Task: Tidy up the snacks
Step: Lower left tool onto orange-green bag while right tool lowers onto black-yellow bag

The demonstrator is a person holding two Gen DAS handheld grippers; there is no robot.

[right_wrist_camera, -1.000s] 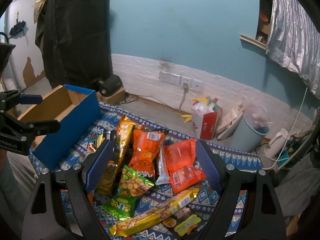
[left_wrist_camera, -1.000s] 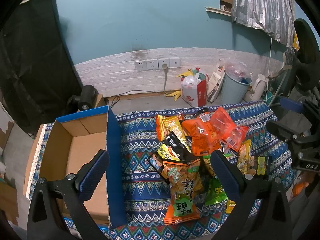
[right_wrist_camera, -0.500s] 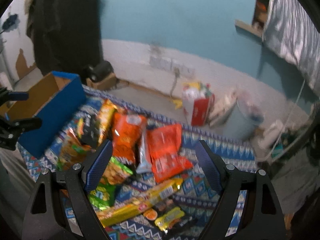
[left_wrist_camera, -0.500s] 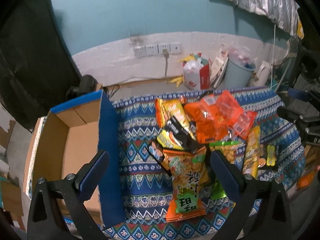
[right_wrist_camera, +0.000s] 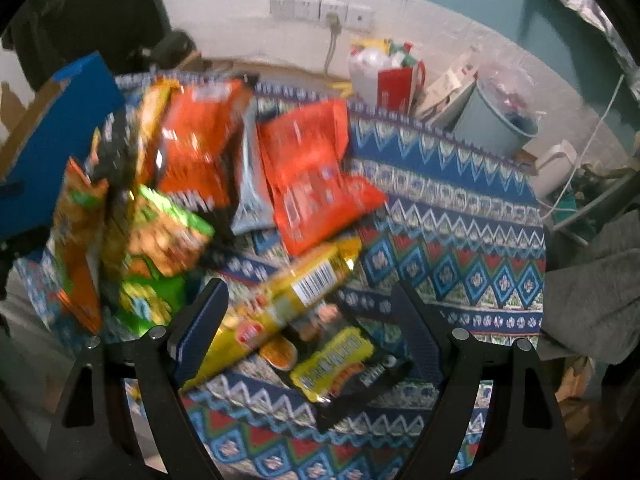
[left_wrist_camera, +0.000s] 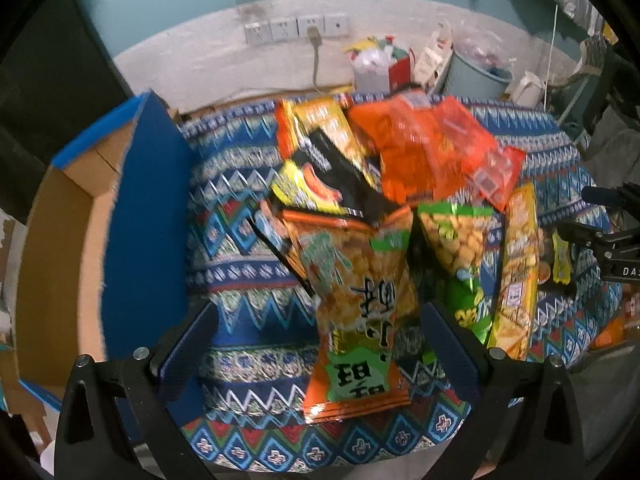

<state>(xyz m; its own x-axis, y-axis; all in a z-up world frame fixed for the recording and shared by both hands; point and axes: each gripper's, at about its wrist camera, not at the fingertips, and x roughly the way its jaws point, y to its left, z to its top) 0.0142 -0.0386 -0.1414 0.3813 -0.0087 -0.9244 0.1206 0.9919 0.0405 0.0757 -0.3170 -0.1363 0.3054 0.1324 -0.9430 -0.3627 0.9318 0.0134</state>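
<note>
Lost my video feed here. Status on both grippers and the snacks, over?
Left gripper open over orange rice-cracker bag. Right gripper open over long yellow pack. Snacks piled on cloth, cardboard box empty. Nothing blocking.

snack bags (left_wrist_camera: 360, 280): glossy plastic film, crinkled, catching light
long yellow packet (right_wrist_camera: 280, 304): shiny foil-like wrapper with a printed barcode
cloth (left_wrist_camera: 248, 264): woven patterned fabric, matt, covering the counter
box (left_wrist_camera: 60, 240): matt brown cardboard inside, smooth blue outside, left of the frame
fingers (left_wrist_camera: 188, 352): dark blue textured pads on matt black plastic arms with metal screws
wall panel (left_wrist_camera: 208, 60): white, rough brick-like relief, upper centre
</note>
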